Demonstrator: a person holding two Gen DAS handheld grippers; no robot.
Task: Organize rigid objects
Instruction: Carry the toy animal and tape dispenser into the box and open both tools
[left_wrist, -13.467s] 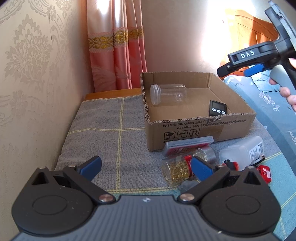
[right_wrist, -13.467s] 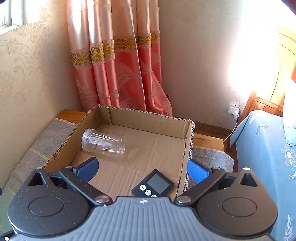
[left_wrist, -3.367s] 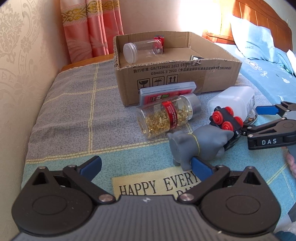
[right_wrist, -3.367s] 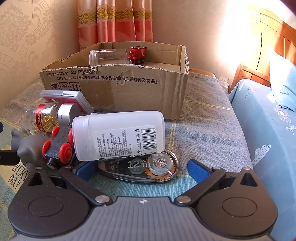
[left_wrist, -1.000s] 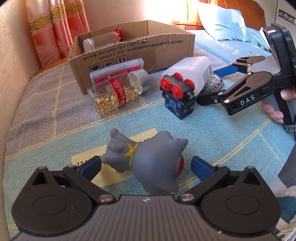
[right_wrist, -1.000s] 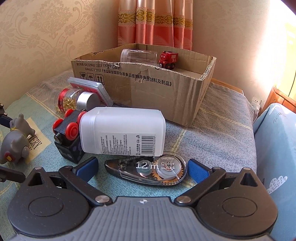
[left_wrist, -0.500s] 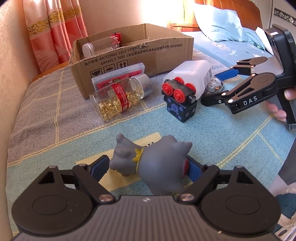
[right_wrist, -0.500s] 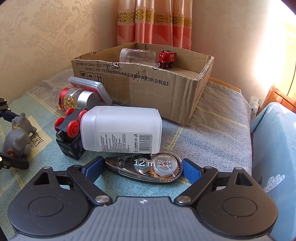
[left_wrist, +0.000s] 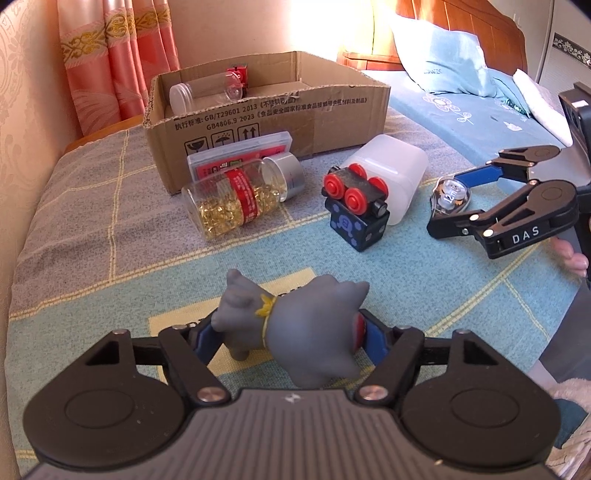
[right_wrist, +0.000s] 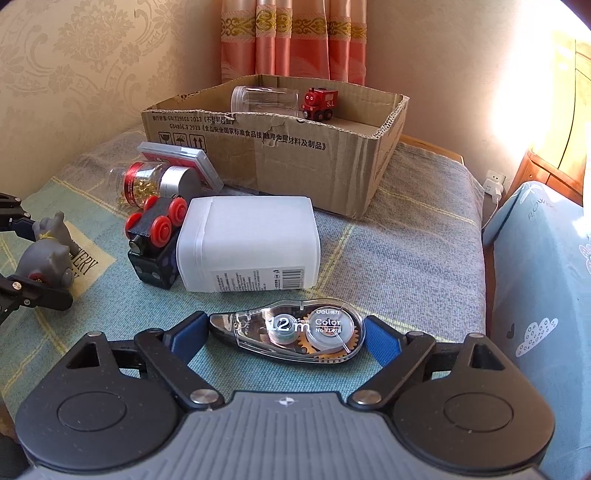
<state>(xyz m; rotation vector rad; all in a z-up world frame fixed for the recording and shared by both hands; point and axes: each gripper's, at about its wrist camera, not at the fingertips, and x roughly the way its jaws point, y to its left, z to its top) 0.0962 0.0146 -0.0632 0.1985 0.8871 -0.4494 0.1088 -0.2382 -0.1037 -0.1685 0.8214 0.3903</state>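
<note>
Grey toy figure (left_wrist: 295, 325), on the blanket near us, pinched between left gripper (left_wrist: 288, 338) pads that have just been closing: we lift it straight (right gripper (right_wrist: 284, 334) brackets tape dispenser (right_wrist: 291, 328), contact unclear) toward cardboard box (left_wrist: 280, 110).

A home bedroom. Wooden headboard (left_wrist: 461, 33) and blue pillow (left_wrist: 443, 62) at upper right of the left wrist view, pink curtains (right_wrist: 291, 40) at top centre of the right wrist view, patterned wallpaper (right_wrist: 74, 55) at upper left, checked bedspread (right_wrist: 406, 240) spread below.
</note>
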